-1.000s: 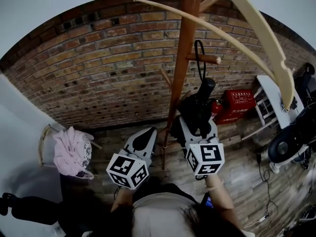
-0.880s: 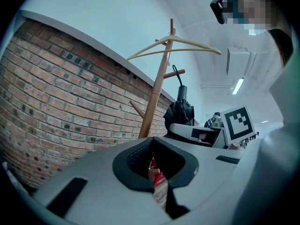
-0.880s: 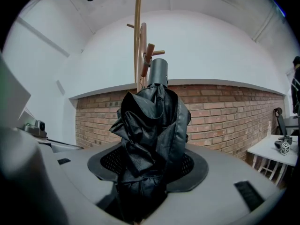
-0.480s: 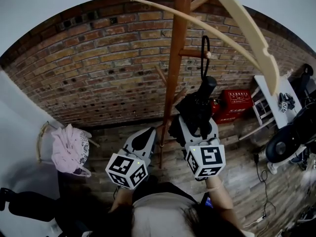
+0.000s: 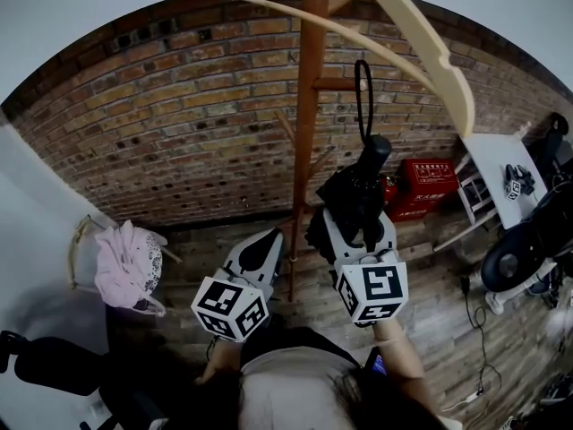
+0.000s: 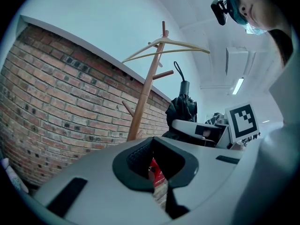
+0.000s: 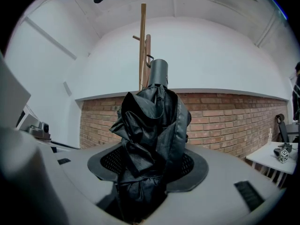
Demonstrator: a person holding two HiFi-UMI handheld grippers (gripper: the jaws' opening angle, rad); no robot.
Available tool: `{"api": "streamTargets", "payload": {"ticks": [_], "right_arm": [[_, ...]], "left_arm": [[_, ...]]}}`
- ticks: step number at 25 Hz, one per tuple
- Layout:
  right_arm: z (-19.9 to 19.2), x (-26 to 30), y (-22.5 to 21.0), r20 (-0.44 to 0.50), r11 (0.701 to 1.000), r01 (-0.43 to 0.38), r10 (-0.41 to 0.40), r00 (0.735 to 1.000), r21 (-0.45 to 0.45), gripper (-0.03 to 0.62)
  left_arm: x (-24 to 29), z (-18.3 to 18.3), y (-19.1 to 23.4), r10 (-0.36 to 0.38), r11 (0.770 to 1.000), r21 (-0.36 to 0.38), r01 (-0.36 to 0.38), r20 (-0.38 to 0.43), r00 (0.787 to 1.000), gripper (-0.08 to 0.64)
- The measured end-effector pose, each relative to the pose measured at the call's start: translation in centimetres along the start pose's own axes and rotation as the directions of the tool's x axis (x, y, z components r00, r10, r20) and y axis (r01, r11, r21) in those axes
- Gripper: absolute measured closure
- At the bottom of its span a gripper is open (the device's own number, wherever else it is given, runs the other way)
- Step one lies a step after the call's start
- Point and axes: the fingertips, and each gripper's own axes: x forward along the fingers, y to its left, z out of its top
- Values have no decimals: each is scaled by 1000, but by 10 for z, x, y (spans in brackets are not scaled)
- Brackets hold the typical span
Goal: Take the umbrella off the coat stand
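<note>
The folded black umbrella point(image 5: 354, 186) is clamped in the right hand-held gripper point(image 5: 358, 224). Its wrist loop point(image 6: 178, 71) is now at the very tip of the coat stand's point(image 5: 304, 150) peg point(image 5: 336, 84); a second ago it hung further in. The left hand-held gripper point(image 5: 260, 251) has its jaws slightly apart and empty. A red box point(image 5: 432, 184) sits by the brick wall.

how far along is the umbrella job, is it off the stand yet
Done: the right gripper is clamped on the folded black umbrella. In hand: its strap loop sits at the tip of the peg; in the left gripper view it looks just clear, though I can't be sure. Left: carry the umbrella away from the coat stand. The left gripper is open and empty.
</note>
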Motion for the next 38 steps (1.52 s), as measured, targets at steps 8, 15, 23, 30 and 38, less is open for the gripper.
{"api": "streamTargets", "payload": {"ticks": [8, 15, 23, 30, 38], "right_arm": [[5, -18, 1, 12, 1000, -27, 27, 1000, 0, 317], [1, -35, 4, 14, 998, -60, 60, 998, 5, 316], [-2, -55, 1, 12, 995, -96, 96, 995, -3, 318], [-11, -74, -8, 8, 992, -125, 125, 992, -14, 316], [-22, -90, -8, 3, 985, -169, 169, 986, -25, 317]], "left_arm": [[-13, -1, -17, 29, 1000, 7, -29, 6, 1000, 551], [-26, -6, -32, 59, 998, 16, -59, 12, 998, 551], [-32, -14, -54, 87, 996, 23, -87, 16, 996, 551], [-36, -26, -76, 118, 993, 29, -119, 20, 993, 551], [-40, -39, -93, 160, 987, 26, -160, 23, 987, 551]]}}
